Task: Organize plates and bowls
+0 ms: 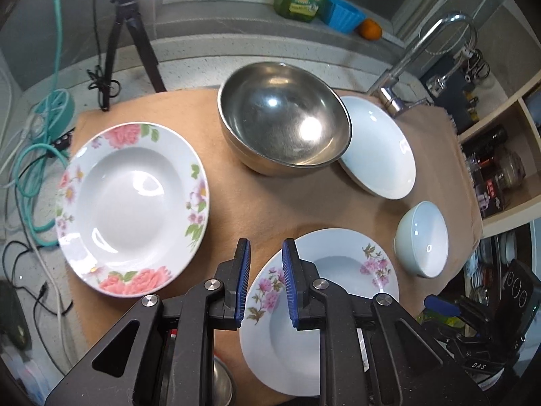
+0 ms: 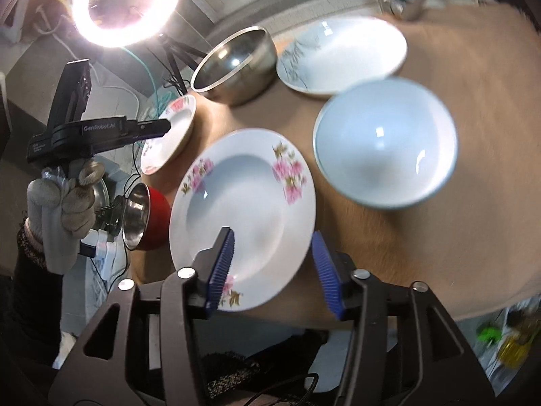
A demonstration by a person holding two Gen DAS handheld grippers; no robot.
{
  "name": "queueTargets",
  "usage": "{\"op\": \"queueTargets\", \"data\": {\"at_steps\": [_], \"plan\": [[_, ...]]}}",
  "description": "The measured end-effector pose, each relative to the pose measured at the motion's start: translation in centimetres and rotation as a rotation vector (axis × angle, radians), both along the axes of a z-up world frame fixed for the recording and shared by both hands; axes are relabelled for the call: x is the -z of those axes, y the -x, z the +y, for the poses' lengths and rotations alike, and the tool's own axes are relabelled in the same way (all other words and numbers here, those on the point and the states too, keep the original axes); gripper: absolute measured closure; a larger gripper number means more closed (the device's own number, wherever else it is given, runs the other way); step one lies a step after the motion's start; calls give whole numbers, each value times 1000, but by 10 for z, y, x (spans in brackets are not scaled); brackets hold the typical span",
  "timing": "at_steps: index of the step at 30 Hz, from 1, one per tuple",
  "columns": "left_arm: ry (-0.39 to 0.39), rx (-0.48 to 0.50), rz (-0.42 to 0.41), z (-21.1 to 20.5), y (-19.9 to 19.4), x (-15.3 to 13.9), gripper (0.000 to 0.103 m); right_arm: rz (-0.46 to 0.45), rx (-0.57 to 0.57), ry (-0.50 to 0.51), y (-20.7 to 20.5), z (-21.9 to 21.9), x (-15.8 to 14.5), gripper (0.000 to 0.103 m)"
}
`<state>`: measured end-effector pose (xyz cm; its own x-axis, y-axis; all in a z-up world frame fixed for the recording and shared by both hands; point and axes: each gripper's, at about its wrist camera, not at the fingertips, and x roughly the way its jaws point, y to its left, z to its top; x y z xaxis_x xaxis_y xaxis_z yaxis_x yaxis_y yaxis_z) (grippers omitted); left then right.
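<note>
On the brown cloth point(image 1: 270, 203) lie a rose-patterned plate point(image 1: 132, 209), a large steel bowl point(image 1: 284, 118), a white plate point(image 1: 378, 149) close behind it, a small pale bowl point(image 1: 422, 238) and a pink-blossom plate point(image 1: 321, 291). My left gripper point(image 1: 267, 250) hovers between the two flowered plates, its jaws narrowly apart with nothing between them. My right gripper point(image 2: 272, 237) stands open above the near edge of the pink-blossom plate point(image 2: 243, 216); one finger is over the plate, the other past its rim. The pale bowl point(image 2: 385, 142) sits just to the right.
A red bowl with a steel inside point(image 2: 145, 216) sits off the cloth's left edge. A gloved hand point(image 2: 64, 199) holds the left tool. A ring light point(image 2: 125, 3), tripod point(image 1: 128, 34) and cables point(image 1: 37, 155) are at the left, a faucet point(image 1: 422, 54) and shelves point(image 1: 500, 155) at the right.
</note>
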<state>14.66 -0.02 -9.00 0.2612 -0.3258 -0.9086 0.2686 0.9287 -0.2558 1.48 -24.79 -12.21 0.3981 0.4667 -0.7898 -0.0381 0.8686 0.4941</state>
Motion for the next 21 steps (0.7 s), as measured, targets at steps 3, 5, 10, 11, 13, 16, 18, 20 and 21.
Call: {"op": "queueTargets", "data": {"at_steps": [3,5,10,11,13,16,18,20,21], "plan": [[41,-43,-25,14,12,-12,86,-33,-18,23,-5,3,-9,47],[70,-79,-42,24,21,-19,86,-60,-21,33,-9,3,-15,39],[103,-171,-73,47,42,-27,86,-129,-38,92,-17,4,-32,30],[113,-195,-74,55,46,-27,86,-134,-45,104,-19,4,-34,30],[128,-235,-70,66,51,-26,86,-141,-68,115,-24,6,-38,29],[124,-297,-69,86,54,-23,86,-140,-103,109,-33,13,-44,30],[121,-337,-67,105,53,-22,86,-140,-122,98,-41,19,-48,29],[117,-369,-69,120,50,-23,86,-130,-146,69,-52,27,-54,30],[114,-381,-69,128,47,-23,86,-126,-156,52,-57,30,-57,32]]}}
